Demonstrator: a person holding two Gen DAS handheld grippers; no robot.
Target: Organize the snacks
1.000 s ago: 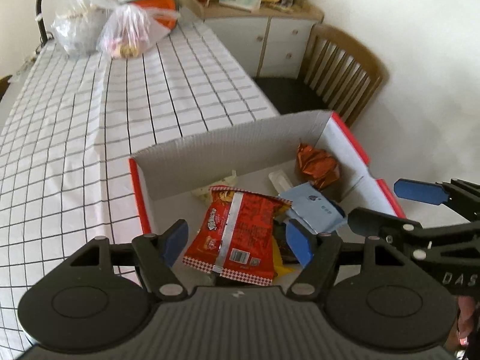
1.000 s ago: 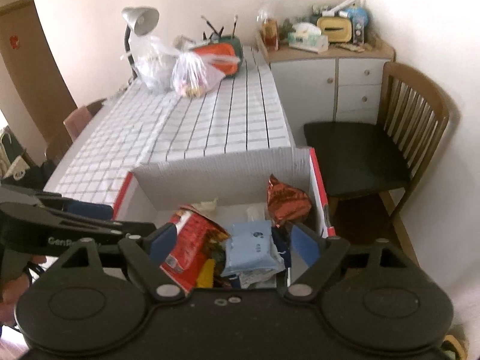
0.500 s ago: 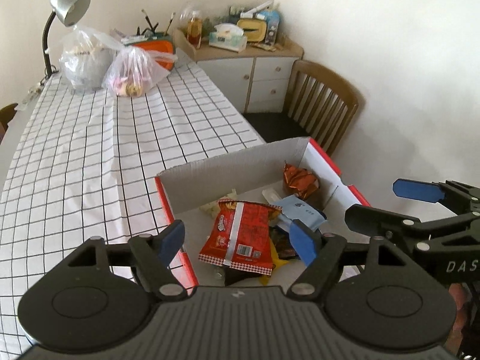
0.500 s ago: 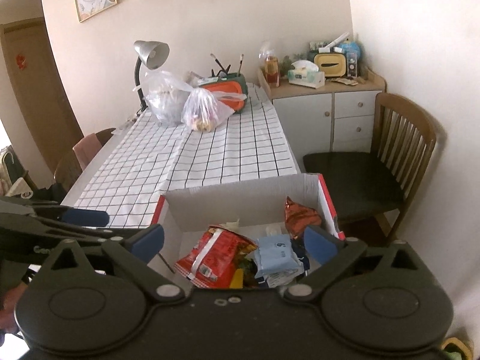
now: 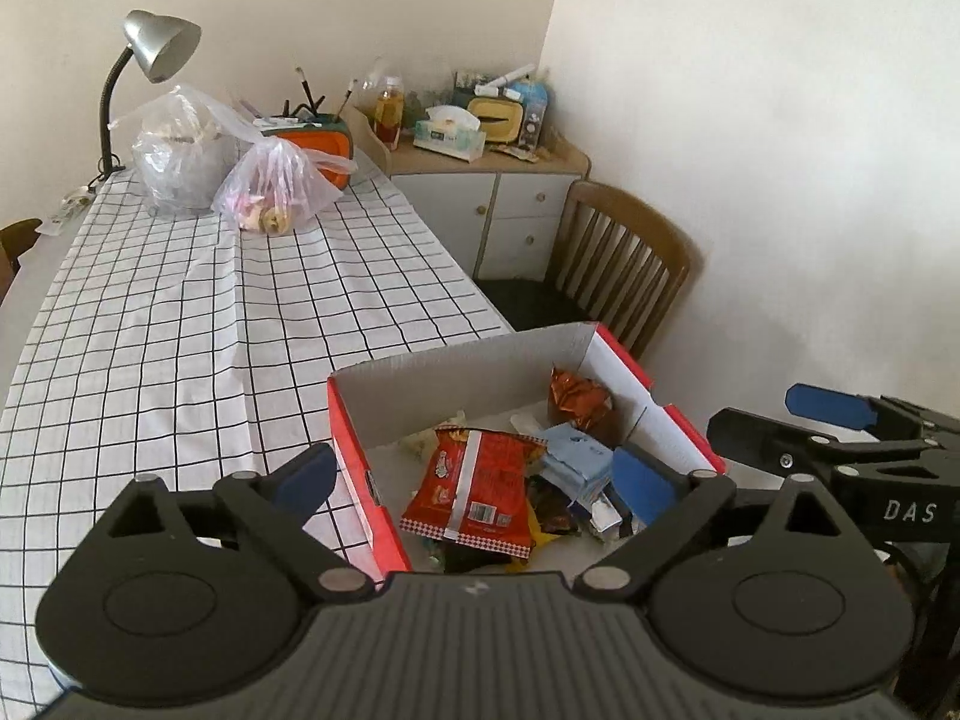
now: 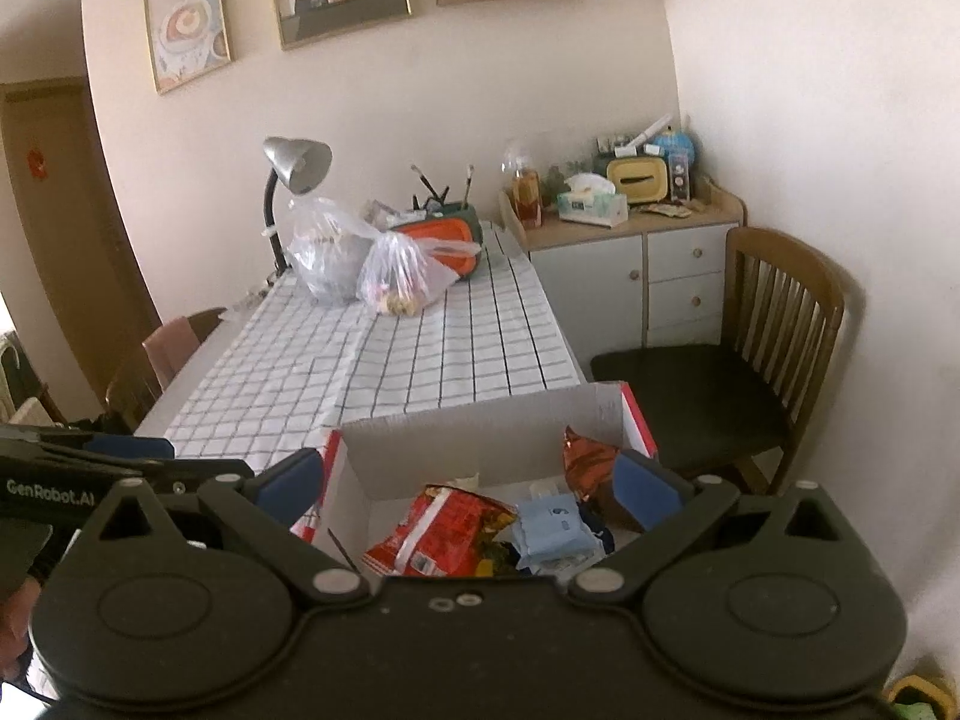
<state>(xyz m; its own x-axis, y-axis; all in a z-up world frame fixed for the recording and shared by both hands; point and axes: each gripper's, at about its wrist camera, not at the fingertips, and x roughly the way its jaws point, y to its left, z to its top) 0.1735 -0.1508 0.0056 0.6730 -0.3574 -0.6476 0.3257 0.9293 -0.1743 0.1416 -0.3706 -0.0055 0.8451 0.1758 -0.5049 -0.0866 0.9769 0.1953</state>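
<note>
snacks: red bag (image 5: 474, 495), blue pack (image 5: 573, 459) in box (image 5: 360, 480), bench near right edge | left gripper (image 5: 474, 474) opening, empty; right gripper (image 6: 474, 480) released | light, crinkly, slippery; pinch bag's edge seam

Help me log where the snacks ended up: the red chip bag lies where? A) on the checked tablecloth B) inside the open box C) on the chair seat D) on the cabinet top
B: the chip bag lies inside the box, beside a blue packet, with neither gripper touching it.
</note>
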